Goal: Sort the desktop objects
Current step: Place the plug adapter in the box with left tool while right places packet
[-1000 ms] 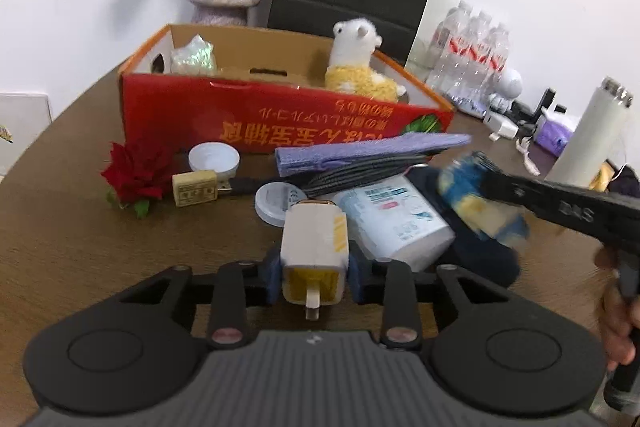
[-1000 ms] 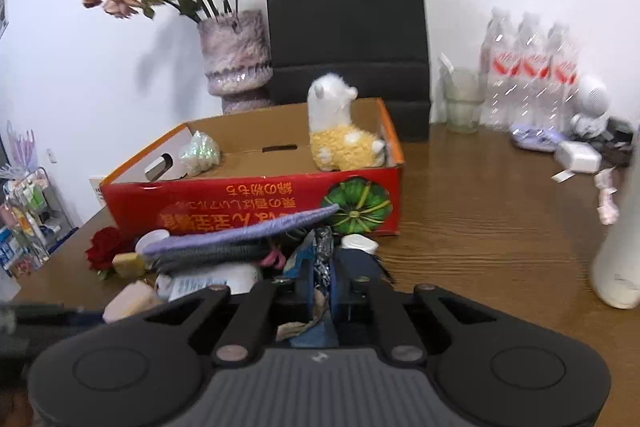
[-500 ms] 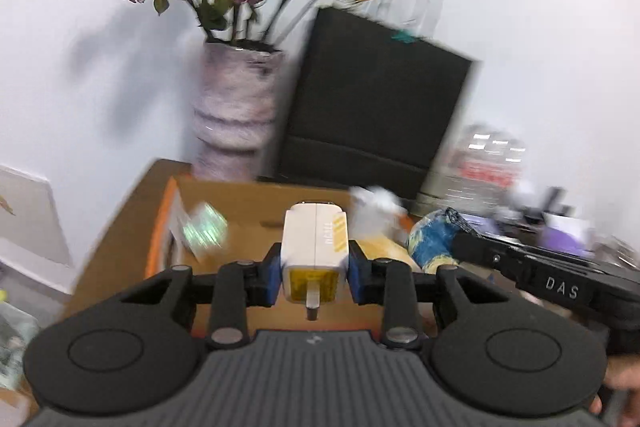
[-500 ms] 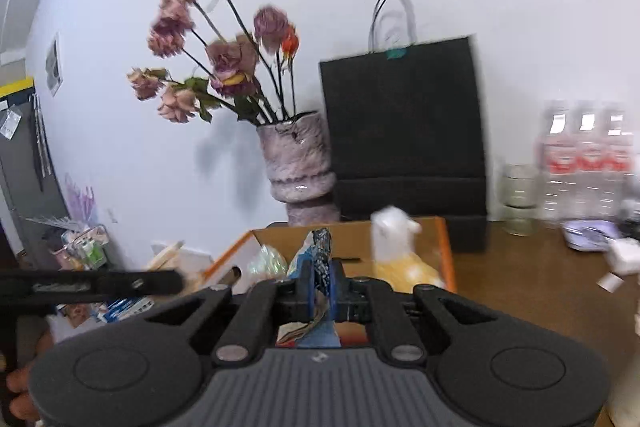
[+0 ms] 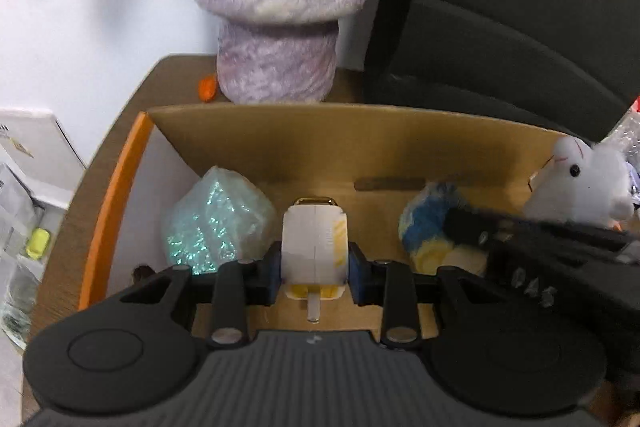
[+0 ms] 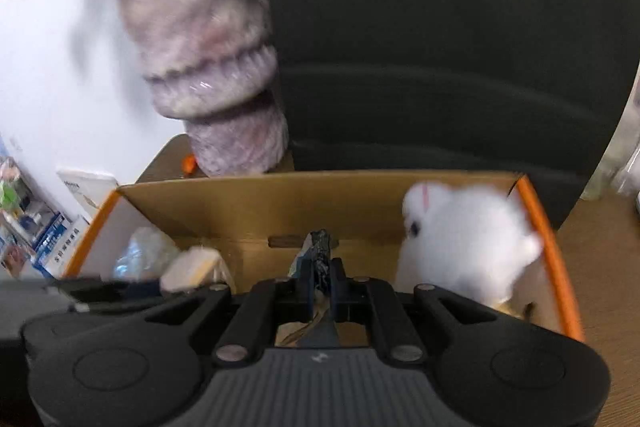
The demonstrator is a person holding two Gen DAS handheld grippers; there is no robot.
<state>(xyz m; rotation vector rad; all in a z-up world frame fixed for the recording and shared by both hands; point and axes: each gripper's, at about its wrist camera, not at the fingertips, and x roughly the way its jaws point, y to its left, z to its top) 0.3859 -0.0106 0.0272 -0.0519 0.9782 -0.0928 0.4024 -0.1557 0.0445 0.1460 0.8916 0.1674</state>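
Charger (image 5: 314,247) sat clamped upright between the left gripper's (image 5: 314,269) pads, prong toward the camera, hanging over the box (image 5: 360,147) floor just beside a glittery packet (image 5: 214,223). Right gripper (image 6: 320,283), shut on a thin blue wrapper (image 6: 318,247), hung over the box's middle, toy (image 6: 464,239) to its right. Both loads lay directly above the box, back wall beyond; release looked due.

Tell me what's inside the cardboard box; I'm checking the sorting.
Inside the cardboard box: a glittery green packet and a white plush toy. The box floor nearest the camera is hidden by both grippers.
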